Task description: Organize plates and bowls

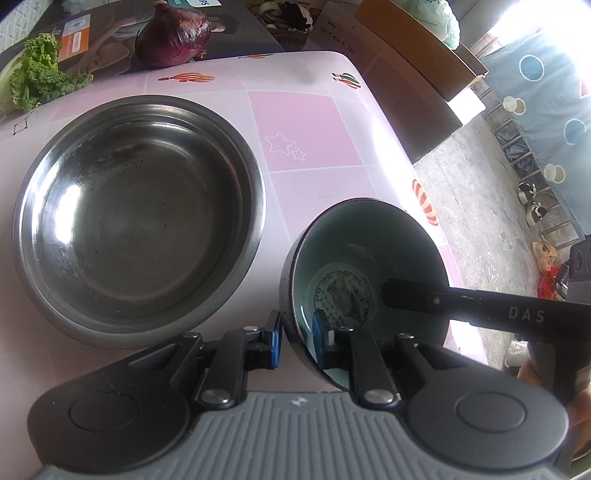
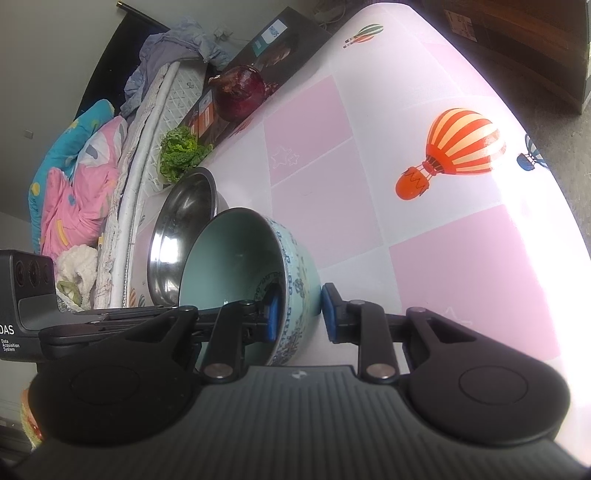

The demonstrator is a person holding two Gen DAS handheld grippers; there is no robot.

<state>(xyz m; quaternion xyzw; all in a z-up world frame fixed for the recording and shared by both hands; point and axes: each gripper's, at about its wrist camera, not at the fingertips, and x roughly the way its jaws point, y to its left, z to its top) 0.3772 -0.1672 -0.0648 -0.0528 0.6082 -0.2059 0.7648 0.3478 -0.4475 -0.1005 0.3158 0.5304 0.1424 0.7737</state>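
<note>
A celadon ceramic bowl with a blue pattern is tilted on its side above the pink table; it also shows in the right wrist view. My left gripper straddles the bowl's near rim, one blue pad outside, one inside. My right gripper straddles the bowl's wall, with a visible gap at the outer pad; one of its fingers reaches inside the bowl. A large steel bowl sits upright to the left, empty.
A red cabbage and leafy greens lie at the table's far edge beside a flat box. The table edge drops to a concrete floor on the right. Bedding is piled beyond the table.
</note>
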